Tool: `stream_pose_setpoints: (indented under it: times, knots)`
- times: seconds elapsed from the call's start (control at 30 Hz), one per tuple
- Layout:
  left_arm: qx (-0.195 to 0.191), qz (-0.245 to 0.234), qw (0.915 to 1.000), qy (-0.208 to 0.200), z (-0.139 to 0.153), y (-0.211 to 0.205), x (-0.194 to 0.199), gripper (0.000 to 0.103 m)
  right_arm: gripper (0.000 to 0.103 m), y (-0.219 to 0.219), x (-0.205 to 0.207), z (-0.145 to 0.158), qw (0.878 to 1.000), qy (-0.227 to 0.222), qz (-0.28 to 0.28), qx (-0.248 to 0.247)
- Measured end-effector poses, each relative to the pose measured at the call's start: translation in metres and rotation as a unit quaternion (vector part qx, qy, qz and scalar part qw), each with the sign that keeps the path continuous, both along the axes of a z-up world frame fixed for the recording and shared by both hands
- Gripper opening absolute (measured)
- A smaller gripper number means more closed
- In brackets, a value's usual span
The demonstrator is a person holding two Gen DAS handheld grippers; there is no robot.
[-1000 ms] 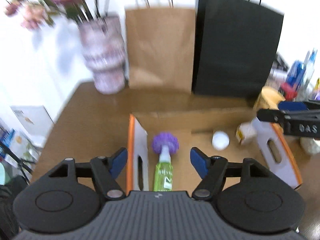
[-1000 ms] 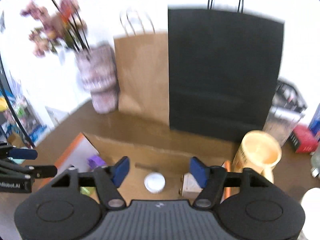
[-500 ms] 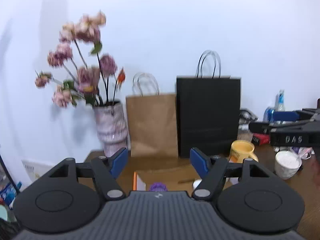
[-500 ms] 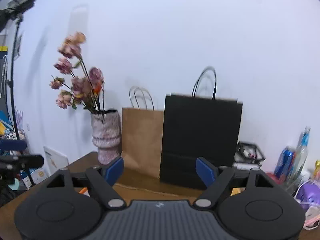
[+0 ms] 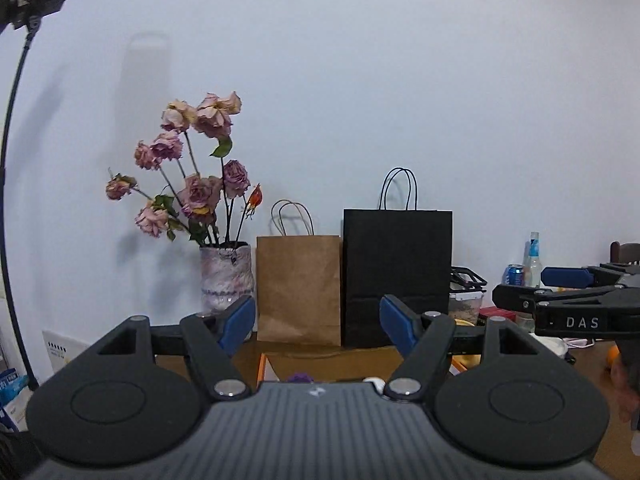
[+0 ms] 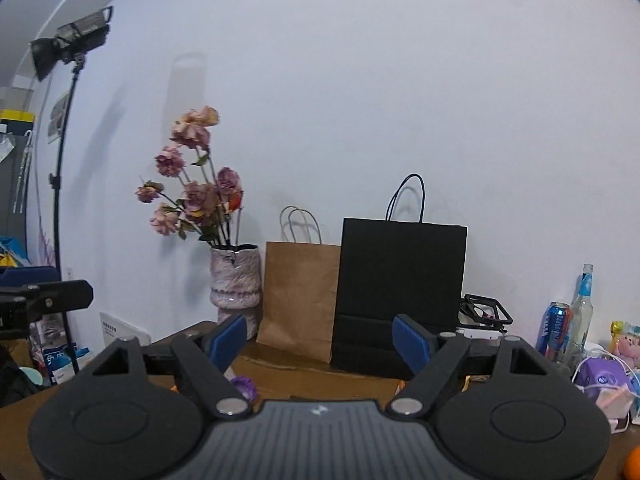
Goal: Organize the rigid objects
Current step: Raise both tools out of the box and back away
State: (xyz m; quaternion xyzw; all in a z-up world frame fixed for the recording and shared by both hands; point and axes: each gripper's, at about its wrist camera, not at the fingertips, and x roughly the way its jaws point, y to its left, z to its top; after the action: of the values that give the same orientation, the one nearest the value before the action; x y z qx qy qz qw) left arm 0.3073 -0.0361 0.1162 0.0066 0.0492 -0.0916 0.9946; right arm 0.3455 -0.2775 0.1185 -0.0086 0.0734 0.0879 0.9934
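I hold the left gripper (image 5: 318,324) and right gripper (image 6: 320,340) spread and empty, level above the box (image 5: 266,366), so next I must tip down toward an item

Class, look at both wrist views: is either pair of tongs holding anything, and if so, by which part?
Nothing is held. The left tongs and the right tongs both stand open, with only the paper bags showing in the gap between them.

"DAS" in pale capitals stands on the right tool (image 5: 560,294) (seen side-on); nothing else is legible.
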Motion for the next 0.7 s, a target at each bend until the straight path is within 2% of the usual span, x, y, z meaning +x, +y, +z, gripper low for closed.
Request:
stream_pose_setpoints:
  times: [0.17,0.37,0.47,0.57,0.7]
  knots:
    - [-0.002,0.004,1.0000,-0.004,-0.017,0.003,-0.047,0.073,0.080,0.003,-0.053,-0.021,1.000,-0.014,0.001,0.002]
    - [-0.013,0.005,0.9998,0.013,-0.041,0.013,-0.108,0.078,0.083,0.007,-0.123,-0.045,1.000,-0.003,0.013,0.007]
    - [-0.010,0.009,0.9999,0.005,-0.049,0.022,-0.141,0.082,0.085,0.007,-0.159,-0.054,1.000,-0.002,0.017,0.002]
    - [-0.007,0.025,0.9996,0.009,-0.058,0.032,-0.171,0.084,0.088,0.006,-0.186,-0.061,1.000,0.010,0.016,0.010]
    - [-0.018,0.044,0.9982,0.038,-0.069,0.044,-0.197,0.090,0.088,0.007,-0.213,-0.074,0.998,0.049,0.018,0.023]
